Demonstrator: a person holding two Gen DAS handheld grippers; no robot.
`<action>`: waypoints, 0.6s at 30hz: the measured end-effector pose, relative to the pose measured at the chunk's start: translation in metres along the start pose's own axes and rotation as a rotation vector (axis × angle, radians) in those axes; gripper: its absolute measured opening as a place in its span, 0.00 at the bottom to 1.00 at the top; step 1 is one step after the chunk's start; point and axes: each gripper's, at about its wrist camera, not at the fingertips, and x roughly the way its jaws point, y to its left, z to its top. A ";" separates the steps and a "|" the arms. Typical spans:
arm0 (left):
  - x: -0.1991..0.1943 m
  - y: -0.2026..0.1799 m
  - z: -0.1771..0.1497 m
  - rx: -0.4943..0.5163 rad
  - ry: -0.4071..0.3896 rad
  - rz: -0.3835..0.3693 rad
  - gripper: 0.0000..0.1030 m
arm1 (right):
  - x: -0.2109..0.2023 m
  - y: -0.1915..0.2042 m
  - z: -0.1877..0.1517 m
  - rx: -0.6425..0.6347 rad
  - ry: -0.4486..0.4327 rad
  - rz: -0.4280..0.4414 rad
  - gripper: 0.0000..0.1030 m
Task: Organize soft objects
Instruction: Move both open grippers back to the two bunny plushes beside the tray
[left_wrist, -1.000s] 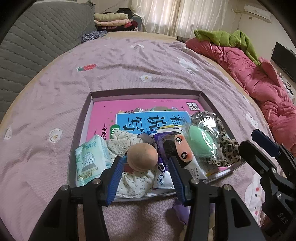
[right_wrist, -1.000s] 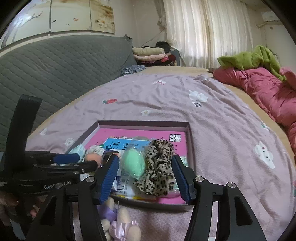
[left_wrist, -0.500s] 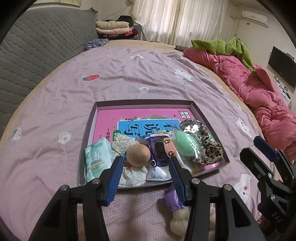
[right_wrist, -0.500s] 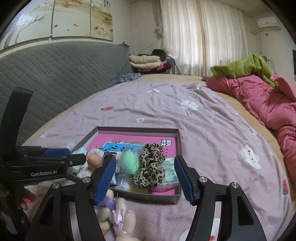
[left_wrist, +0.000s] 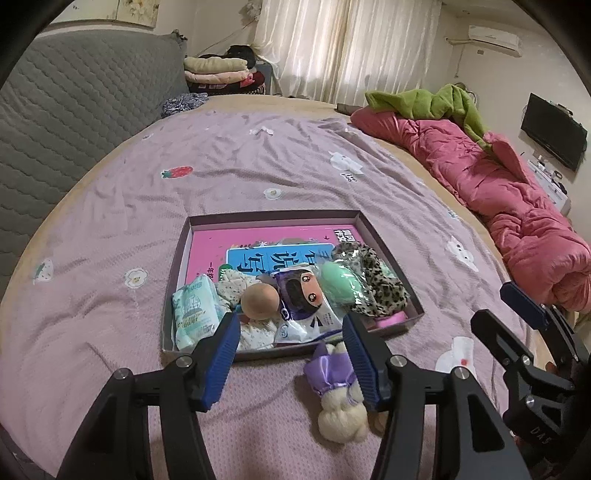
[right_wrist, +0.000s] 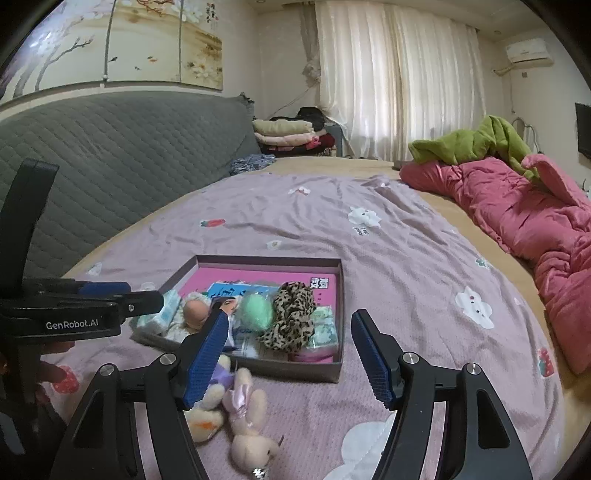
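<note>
Mostly packed already: tissue pack (left_wrist: 195, 312), doll head (left_wrist: 259, 301), green sponge (left_wrist: 341, 282) and leopard scrunchie (left_wrist: 384, 286) lying inside the shallow box (left_wrist: 391, 254), with only the plush toy in purple (left_wrist: 338, 387) left on the bedspread just in front of the box's near wall. Poised above and in front of the box, tilted down toward it: left gripper (left_wrist: 290, 354) and right gripper (right_wrist: 286, 356). Jaws on both just widened, now well apart, empty, nothing between the pads.
</note>
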 end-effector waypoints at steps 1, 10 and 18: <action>-0.002 0.000 -0.001 0.000 -0.001 0.000 0.60 | -0.003 0.001 -0.001 -0.004 0.003 0.002 0.69; -0.012 0.002 -0.017 0.001 0.018 -0.012 0.60 | -0.015 0.014 -0.024 -0.036 0.078 -0.005 0.69; -0.012 0.001 -0.035 0.002 0.057 -0.024 0.60 | -0.015 0.022 -0.040 -0.060 0.136 0.006 0.70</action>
